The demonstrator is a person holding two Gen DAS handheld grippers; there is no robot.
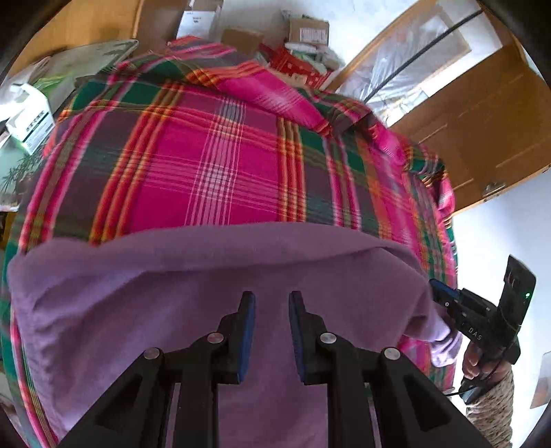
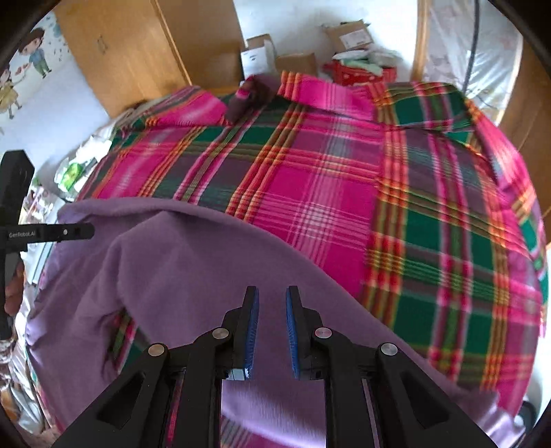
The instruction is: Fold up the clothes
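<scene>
While both sets of jaws stand parted and grasp nothing, the left gripper [image 1: 272, 303] and right gripper [image 2: 272, 299] hover over the purple garment [image 1: 206, 275] at the bed's near edge. Beyond it stretches the plaid bedspread [image 1: 213, 155], with cardboard boxes [image 2: 347, 32] past the far edge.

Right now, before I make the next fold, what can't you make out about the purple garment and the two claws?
- Purple garment: its near hem runs under the left claw and off the bottom edge in the left wrist view, so its type is unclear.
- Right claw: in the left wrist view its fingertips disappear behind the garment's corner.
- Plaid bedcover: motion blur smears its far folds in both views.
- Left claw: only its side shows at the right wrist view's left edge.
</scene>
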